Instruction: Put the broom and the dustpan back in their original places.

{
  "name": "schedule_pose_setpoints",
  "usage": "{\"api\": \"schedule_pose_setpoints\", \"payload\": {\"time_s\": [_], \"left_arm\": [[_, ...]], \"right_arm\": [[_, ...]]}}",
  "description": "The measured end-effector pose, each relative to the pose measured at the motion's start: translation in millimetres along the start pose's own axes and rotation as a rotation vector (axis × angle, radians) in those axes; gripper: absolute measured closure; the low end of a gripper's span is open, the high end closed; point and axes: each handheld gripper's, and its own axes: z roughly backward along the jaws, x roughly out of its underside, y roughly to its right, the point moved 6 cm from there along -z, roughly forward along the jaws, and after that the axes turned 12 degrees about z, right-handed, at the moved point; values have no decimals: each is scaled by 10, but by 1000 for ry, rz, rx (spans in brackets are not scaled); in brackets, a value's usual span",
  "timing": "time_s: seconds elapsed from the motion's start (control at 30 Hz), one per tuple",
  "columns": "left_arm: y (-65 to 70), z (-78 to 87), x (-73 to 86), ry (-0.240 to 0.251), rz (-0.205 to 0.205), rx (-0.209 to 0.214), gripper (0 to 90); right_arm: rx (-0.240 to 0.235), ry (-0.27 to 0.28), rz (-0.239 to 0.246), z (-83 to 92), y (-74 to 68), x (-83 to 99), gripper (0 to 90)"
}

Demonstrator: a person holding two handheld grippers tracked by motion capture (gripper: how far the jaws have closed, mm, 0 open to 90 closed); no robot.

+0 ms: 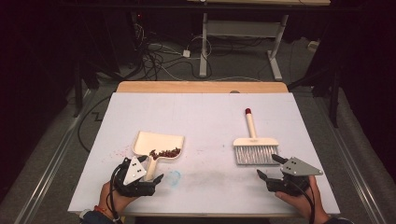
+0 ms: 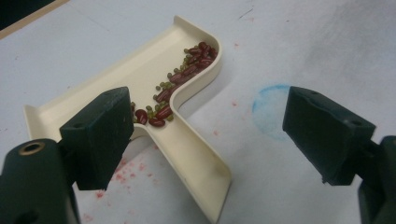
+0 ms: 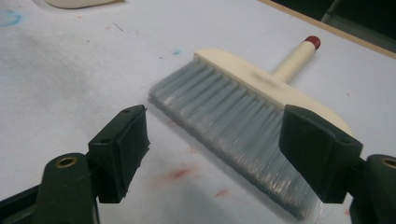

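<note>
Left gripper (image 1: 145,177): we hold its fingers released astride the dustpan (image 1: 159,144) handle.
Right gripper (image 1: 270,167): fingers released, just beside our brush (image 1: 255,148).
Beans (image 2: 180,79): in dustpan.

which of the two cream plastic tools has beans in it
The cream plastic dustpan by the left gripper: red and green beans lie along its back wall. The cream brush with grey bristles holds none.
</note>
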Motion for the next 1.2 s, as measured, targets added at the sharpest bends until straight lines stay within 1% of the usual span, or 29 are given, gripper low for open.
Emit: {"api": "schedule_pose_setpoints", "payload": {"time_s": [0.03,0.07,0.17,0.23,0.27,0.37,0.4,0.43,0.47,0.5,0.57,0.6,0.67,0.7,0.77,0.8,0.83,0.87,0.9,0.97,1.0,1.1,1.13,1.17,1.2], "left_arm": [[-11,4,-8,10,-8,-5,162],[-8,13,-1,6,2,-7,162],[-4,41,6,14,3,-7,162],[4,49,-1,21,7,-1,162],[11,46,-1,20,3,1,162],[24,53,-3,21,-3,6,162],[14,53,-12,29,-13,0,162],[9,51,-13,30,-9,2,162],[13,46,-4,23,4,3,162],[11,39,-3,19,5,1,162],[12,27,0,14,4,1,162],[9,22,-10,20,-8,-2,162],[15,21,-14,20,-14,-4,162],[26,24,-5,13,-2,-1,162],[26,24,-4,13,-1,0,162],[18,23,-11,20,-10,-4,162],[23,24,-3,13,0,-1,162],[21,24,-2,13,1,0,162],[12,22,-8,19,-9,-4,162],[5,22,-9,19,-9,-4,162],[11,22,0,11,4,-1,162],[9,16,-5,10,7,-3,162],[9,12,-7,10,6,-4,162],[3,8,-16,15,-6,-11,162],[4,7,-20,15,-9,-11,162]], "right_arm": [[5,8,-2,3,-2,-12,245],[9,24,-1,13,-2,-29,244],[10,80,-7,70,-10,-96,216],[43,96,-6,108,7,-130,191],[48,100,-10,118,13,-137,180],[54,92,-15,104,37,-124,179],[48,90,-21,92,39,-116,178],[43,85,-26,82,43,-108,177],[44,78,-26,72,49,-100,174],[53,76,-23,68,58,-96,171],[52,73,-31,73,64,-91,174],[59,73,-28,74,71,-91,175],[60,77,-25,80,78,-91,176],[61,76,-30,82,78,-89,176],[63,78,-34,86,81,-91,177],[63,79,-33,89,80,-94,177],[64,80,-32,90,77,-99,178],[63,81,-31,91,74,-102,178],[64,82,-28,92,74,-105,179],[64,81,-29,90,74,-109,179],[63,81,-30,89,75,-109,179],[63,81,-30,89,79,-108,179],[65,79,-28,88,82,-106,178],[66,77,-28,89,84,-105,179],[67,76,-29,91,86,-104,179]]}}
